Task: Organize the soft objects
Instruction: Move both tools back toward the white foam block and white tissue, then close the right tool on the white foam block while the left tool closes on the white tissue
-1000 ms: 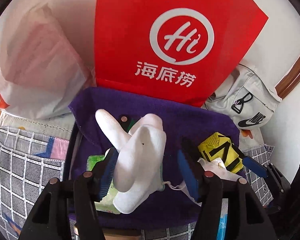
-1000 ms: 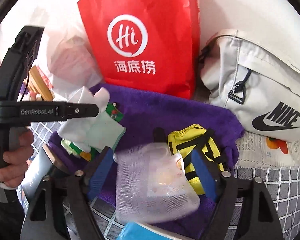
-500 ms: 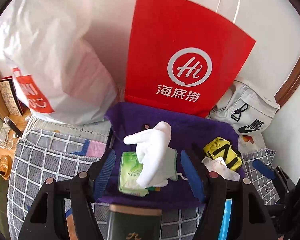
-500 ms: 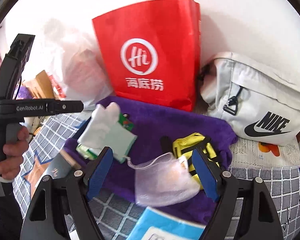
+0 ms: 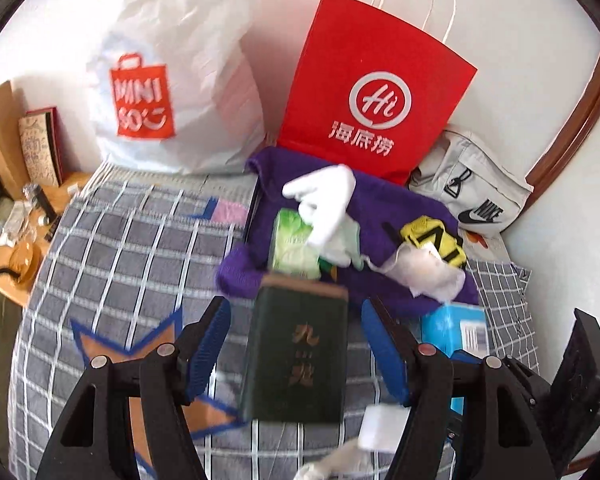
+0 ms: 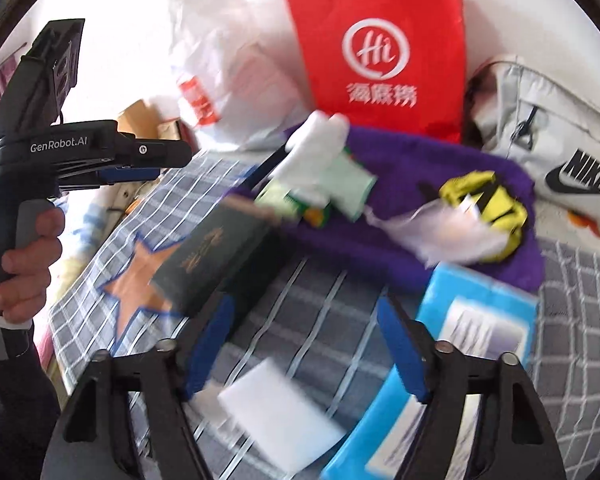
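Ahead, white sock (image 5: 324, 200) on purple towel (image 5: 396, 216), beyond released left hand-held gripper (image 5: 296, 344)

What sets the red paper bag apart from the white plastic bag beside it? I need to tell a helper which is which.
The red paper bag is stiff and flat-faced, standing upright; the white plastic bag is crumpled and bulging. The red bag bears a white circular "Hi" logo with Chinese characters; the white one has a red Miniso mark. The red bag has thin white cord handles showing; none are clear on the white one. Both stand against the wall behind the purple towel.
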Tool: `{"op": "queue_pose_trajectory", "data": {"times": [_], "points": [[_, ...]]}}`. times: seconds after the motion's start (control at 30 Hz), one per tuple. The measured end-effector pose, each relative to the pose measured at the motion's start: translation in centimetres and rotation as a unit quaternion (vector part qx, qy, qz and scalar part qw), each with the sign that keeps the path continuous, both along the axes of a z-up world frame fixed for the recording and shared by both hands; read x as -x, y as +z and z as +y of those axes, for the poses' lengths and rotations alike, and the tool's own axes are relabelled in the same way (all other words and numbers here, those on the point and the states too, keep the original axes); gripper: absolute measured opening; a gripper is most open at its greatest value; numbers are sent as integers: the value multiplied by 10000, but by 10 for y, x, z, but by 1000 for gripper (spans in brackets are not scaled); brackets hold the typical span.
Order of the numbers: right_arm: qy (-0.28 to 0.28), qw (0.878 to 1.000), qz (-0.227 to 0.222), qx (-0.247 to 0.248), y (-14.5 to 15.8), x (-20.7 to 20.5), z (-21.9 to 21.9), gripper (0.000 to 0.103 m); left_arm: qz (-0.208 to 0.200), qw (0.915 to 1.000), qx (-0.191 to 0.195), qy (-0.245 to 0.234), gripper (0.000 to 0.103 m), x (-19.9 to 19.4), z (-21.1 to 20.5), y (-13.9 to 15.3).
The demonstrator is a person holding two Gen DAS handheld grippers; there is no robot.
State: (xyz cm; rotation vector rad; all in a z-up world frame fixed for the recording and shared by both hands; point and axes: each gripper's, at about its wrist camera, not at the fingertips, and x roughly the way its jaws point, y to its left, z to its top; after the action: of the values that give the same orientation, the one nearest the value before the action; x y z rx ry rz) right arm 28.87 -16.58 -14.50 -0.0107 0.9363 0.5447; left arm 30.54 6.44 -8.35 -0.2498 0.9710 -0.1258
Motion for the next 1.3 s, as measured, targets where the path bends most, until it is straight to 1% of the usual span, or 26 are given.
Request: {"op": "queue_pose_trajectory", "data": {"times": [0.03,0.1,0.23,0.33,0.37,0.5,0.6,0.67,0.73,0.77,0.8,0.87,0.9,0.97,1.07,1.17,1.3], "points": [[107,9999,73,-6,-3,8,2,70,22,10000,31,-28,66,10,2,-4],[245,9996,97,113,-8,20,6,66,29,10000,69,-2,66,28,5,-10],[520,9972,-38,538,-11,39,16,65,32,9999,135,60,66,52,11,-18],[749,9944,-72,748,-15,46,23,65,51,9993,348,158,66,70,18,-27],[846,9927,7,856,-18,47,27,65,75,9990,423,148,66,76,19,-31],[1093,9837,47,1427,-31,49,38,65,170,9977,626,217,66,97,29,-46],[1275,9752,78,1806,-39,49,46,65,212,9971,678,259,66,108,35,-54],[1387,9699,67,2002,-44,49,53,67,239,9967,727,283,66,114,39,-58],[1403,9661,148,2163,-54,45,58,68,272,9965,736,300,66,119,40,-61],[1335,9630,197,2333,-60,42,61,68,282,9965,738,273,66,121,40,-62],[1291,9628,216,2366,-63,40,62,67,290,9966,737,237,66,124,40,-63],[1094,9657,177,2347,-62,37,59,60,284,9969,708,206,66,129,39,-63],[1030,9706,171,2170,-57,37,57,59,277,9971,691,184,66,131,39,-64],[977,9802,123,1719,-43,40,52,58,300,9972,658,183,66,134,40,-66],[802,9852,-186,1504,-25,54,50,58,355,9970,665,177,66,136,38,-70],[623,9902,-219,1232,-14,69,44,58,372,9971,642,155,66,138,34,-74],[350,9936,-223,1053,-6,95,31,59,435,9976,546,-16,66,136,18,-84]]}}
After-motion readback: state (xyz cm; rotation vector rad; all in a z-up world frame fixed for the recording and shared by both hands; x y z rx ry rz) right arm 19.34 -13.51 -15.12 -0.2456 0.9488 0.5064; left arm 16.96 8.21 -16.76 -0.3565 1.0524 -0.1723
